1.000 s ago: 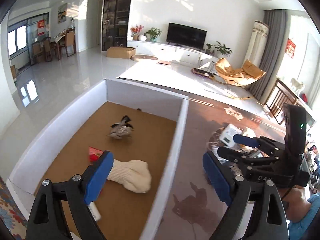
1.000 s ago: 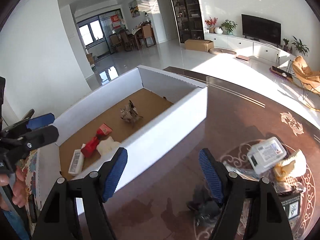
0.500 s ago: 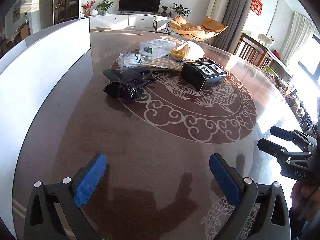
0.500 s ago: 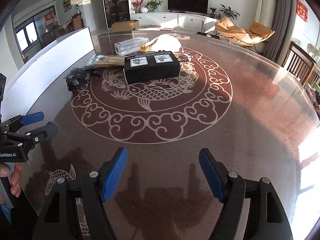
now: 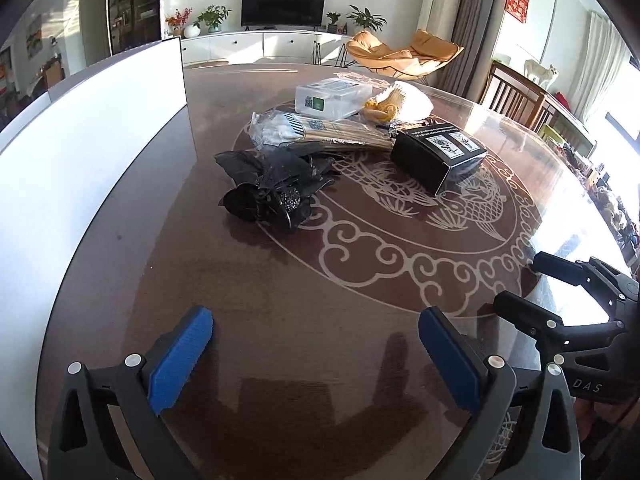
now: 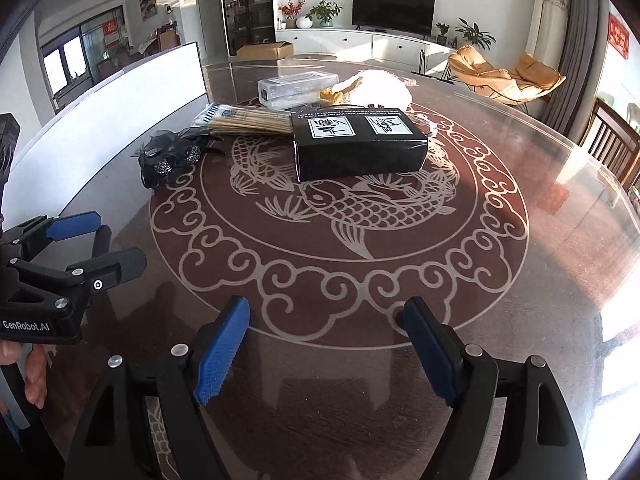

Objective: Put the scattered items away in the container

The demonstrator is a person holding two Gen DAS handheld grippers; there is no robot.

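Hovering wide open and empty, left hand-held gripper (image 5: 316, 354) and right hand-held gripper (image 6: 326, 354) face items clustered beside the white container (image 5: 100, 140); floppy black hair accessory (image 5: 276, 188), probably mesh, could snag or slip.

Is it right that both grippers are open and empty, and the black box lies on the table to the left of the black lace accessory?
Not quite. The black box lies to the right of the black lace accessory, as the left wrist view shows. The left gripper and right gripper are indeed open and empty.
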